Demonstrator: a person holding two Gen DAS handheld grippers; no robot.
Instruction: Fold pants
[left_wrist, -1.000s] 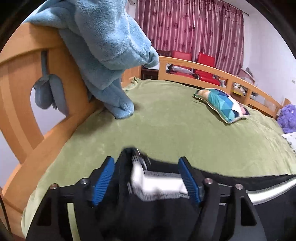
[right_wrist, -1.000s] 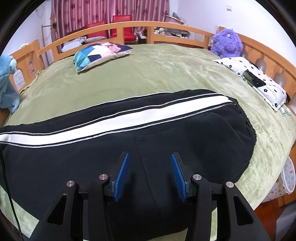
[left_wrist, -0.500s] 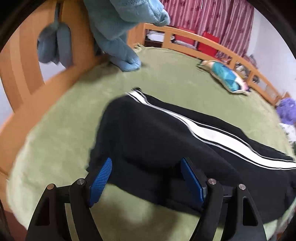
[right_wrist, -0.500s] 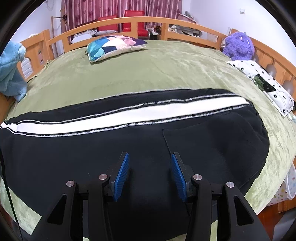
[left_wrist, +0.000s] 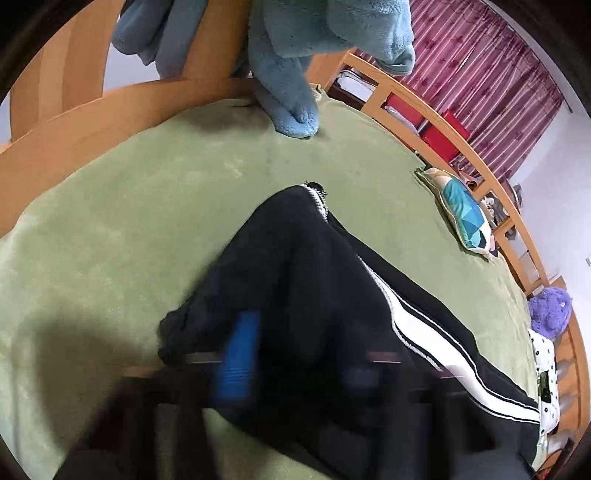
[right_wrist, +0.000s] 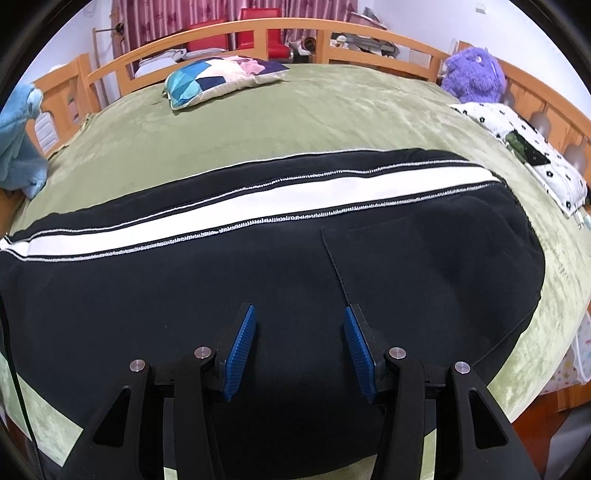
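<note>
**Lying flat on the green bed: black pants with a white stripe**

Your pants (right_wrist: 258, 266) lie spread across the green bed cover (right_wrist: 332, 110), the white side stripe (right_wrist: 240, 206) running from left to right. In the left wrist view the leg end (left_wrist: 295, 229) is bunched and humped up, not flat.

Your right claw (right_wrist: 299, 350) is released; its blue pads (right_wrist: 240, 350) stand apart just over the black cloth and grasp nothing. Your left claw (left_wrist: 295, 369) is strongly blurred, so you cannot tell if it is released or clenched; it sits over the leg end.

Around the pants: a pillow with coloured triangles (right_wrist: 221, 79) lies well apart, near the far rail (right_wrist: 258, 31). A purple plush toy (right_wrist: 472, 75) sits in the right corner, and a white cloth with black dots (right_wrist: 517, 147) lies beside it. A light blue fleece (left_wrist: 295, 74) hangs over the wooden rail on the left and touches the cover. Nothing lies on the pants themselves.

No readable writing or brand shows anywhere.
</note>
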